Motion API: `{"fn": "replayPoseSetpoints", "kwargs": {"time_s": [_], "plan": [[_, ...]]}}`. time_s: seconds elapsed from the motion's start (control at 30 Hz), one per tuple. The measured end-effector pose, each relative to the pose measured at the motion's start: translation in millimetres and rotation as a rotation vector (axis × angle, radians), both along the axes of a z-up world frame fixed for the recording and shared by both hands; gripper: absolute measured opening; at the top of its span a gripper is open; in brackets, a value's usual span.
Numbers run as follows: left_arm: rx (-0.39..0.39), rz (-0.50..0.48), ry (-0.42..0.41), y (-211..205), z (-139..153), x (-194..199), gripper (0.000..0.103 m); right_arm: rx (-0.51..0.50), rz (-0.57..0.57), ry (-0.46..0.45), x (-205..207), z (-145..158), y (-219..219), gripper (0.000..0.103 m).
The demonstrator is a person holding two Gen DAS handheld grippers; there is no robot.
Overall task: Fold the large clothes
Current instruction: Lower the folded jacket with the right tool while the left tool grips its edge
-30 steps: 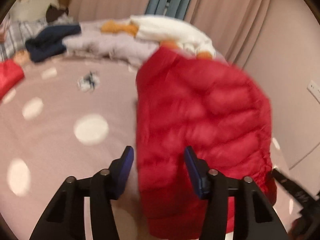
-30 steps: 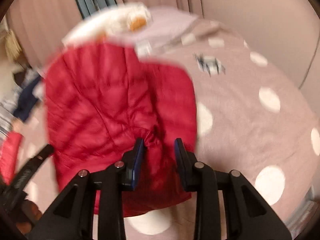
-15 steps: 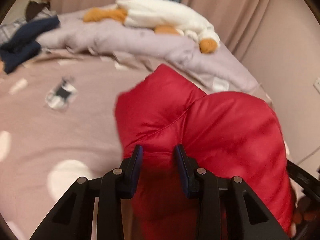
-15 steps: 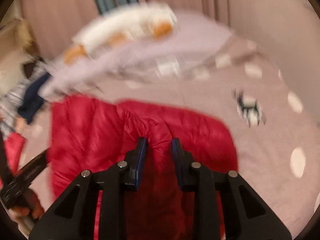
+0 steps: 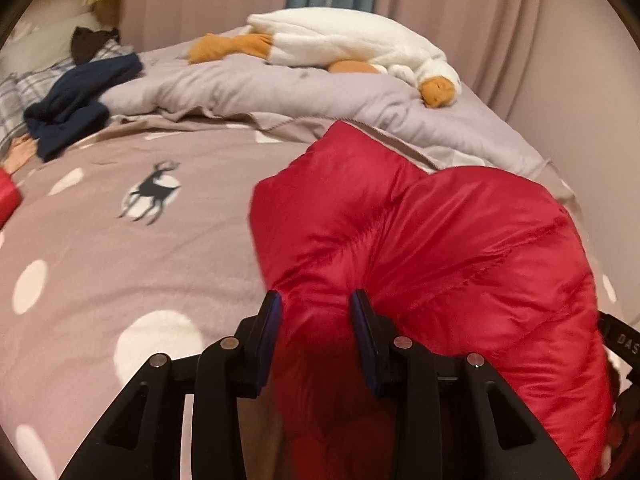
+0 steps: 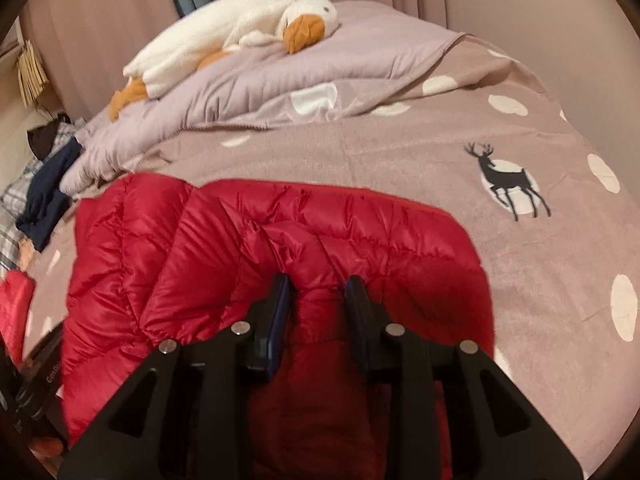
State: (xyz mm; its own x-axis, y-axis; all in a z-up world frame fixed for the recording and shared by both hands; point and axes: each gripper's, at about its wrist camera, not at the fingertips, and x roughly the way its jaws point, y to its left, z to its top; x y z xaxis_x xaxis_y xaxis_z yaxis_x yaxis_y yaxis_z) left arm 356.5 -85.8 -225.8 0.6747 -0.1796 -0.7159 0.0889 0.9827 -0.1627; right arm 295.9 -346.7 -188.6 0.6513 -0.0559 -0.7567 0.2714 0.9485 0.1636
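A crumpled navy garment (image 5: pixel 76 104) lies at the far left of a bed, whose mauve cover (image 5: pixel 120 280) bears white dots and a black deer print. Toward the middle, the left gripper (image 5: pixel 316 300) has its jaws clenched on a bunched fold of a glossy red quilted down jacket (image 5: pixel 460 256) spread on that cover. The right gripper (image 6: pixel 318 286), its jaws opening slightly, pinches another ridge of the jacket. A white plush goose with orange beak (image 5: pixel 352 44) rests on a lilac duvet (image 5: pixel 280 88) behind.
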Motion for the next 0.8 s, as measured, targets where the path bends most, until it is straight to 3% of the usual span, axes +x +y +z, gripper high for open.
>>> {"fn": "replayPoseSetpoints", "kwargs": {"time_s": [0.1,0.2,0.27,0.4,0.53,0.63,0.7,0.77,0.8], "plan": [[-0.059,0.009,-0.046,12,27,-21,0.035,0.027,0.002,-0.046,-20,25,-3,0.032],[0.01,0.014,-0.15,16,54,-57,0.035,0.042,0.019,-0.11,-48,46,-1,0.034],[0.002,0.065,-0.185,23,66,-82,0.035,0.022,0.019,-0.126,-67,56,2,0.036],[-0.103,0.034,-0.195,31,76,-119,0.035,0.032,0.017,-0.168,-104,67,4,0.037],[-0.058,-0.068,-0.125,12,54,-121,0.035,0.028,0.053,-0.181,-127,70,12,0.039],[-0.07,-0.087,-0.028,-2,16,-109,0.035,0.022,0.082,-0.123,-130,49,18,0.04],[-0.059,-0.101,0.058,-14,-19,-96,0.035,0.057,0.082,-0.013,-120,13,15,0.041],[-0.016,-0.09,0.031,-22,-26,-97,0.035,0.139,0.053,0.084,-106,-30,5,0.048],[0.004,-0.093,0.02,-24,-19,-99,0.035,0.169,0.037,0.1,-103,-36,0,0.048]]}}
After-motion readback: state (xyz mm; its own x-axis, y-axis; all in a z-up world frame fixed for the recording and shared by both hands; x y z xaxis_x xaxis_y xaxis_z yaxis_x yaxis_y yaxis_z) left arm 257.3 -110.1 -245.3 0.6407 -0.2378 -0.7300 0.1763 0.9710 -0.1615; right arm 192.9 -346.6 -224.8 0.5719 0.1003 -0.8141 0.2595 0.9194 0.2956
